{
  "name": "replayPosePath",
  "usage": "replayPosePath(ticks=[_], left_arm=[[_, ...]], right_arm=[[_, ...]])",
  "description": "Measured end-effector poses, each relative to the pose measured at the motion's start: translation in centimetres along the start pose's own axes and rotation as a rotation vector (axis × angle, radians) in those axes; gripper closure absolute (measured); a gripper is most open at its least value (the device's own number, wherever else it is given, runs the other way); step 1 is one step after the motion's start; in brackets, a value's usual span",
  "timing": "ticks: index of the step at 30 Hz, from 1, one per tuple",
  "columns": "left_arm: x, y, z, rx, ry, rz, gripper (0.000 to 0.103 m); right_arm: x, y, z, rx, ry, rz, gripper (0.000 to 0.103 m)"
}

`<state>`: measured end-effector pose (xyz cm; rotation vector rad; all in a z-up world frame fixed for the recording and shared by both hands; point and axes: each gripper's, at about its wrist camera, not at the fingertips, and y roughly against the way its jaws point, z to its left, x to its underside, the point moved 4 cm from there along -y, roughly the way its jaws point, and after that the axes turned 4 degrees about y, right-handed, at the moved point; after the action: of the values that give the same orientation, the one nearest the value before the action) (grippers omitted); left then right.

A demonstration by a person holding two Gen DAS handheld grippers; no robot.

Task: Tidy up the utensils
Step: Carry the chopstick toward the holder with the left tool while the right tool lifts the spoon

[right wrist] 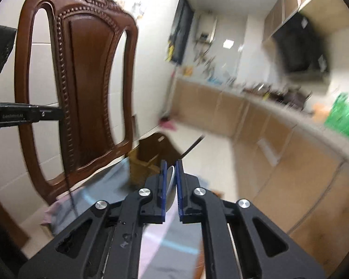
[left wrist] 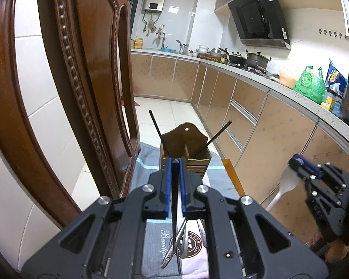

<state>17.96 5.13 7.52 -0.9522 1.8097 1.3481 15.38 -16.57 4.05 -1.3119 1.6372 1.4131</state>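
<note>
My left gripper [left wrist: 175, 162] is shut on a black chopstick [left wrist: 175, 204] that hangs down between its blue pads. Just beyond stands a wooden utensil holder [left wrist: 188, 146] with two black chopsticks [left wrist: 217, 133] leaning out of it. Metal spoons [left wrist: 182, 241] lie on the cloth under the left gripper. My right gripper [right wrist: 171, 165] is shut on the bowl of a white spoon [right wrist: 171, 186], raised above the seat. From the left wrist view, the right gripper [left wrist: 301, 164] is at the right with the white spoon [left wrist: 288, 182] hanging handle-down. The holder [right wrist: 149, 155] looks blurred in the right wrist view.
A carved wooden chair back [left wrist: 90, 74] rises close on the left, and a grey and pink cloth [left wrist: 149, 244] covers its seat. Kitchen cabinets [left wrist: 256, 121] and a cluttered counter run along the right. White floor tiles [left wrist: 167, 114] lie beyond the seat.
</note>
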Motion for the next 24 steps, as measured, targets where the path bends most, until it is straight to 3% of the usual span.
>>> replayPosePath(ticks=[2,19,24], left_arm=[[0.0,0.5,-0.3,-0.004,-0.011,-0.008,0.096],[0.0,0.9,-0.8,0.013,-0.044,0.013,0.096],[-0.2,0.7,-0.4,0.028,-0.034,0.008,0.096]], right_arm=[[0.1,0.8,-0.1,0.044,0.017,-0.012,0.095],[0.3,1.5,-0.6,0.032,-0.045,0.007,0.095],[-1.5,0.4,-0.9,0.042,-0.057,-0.017,0.095]])
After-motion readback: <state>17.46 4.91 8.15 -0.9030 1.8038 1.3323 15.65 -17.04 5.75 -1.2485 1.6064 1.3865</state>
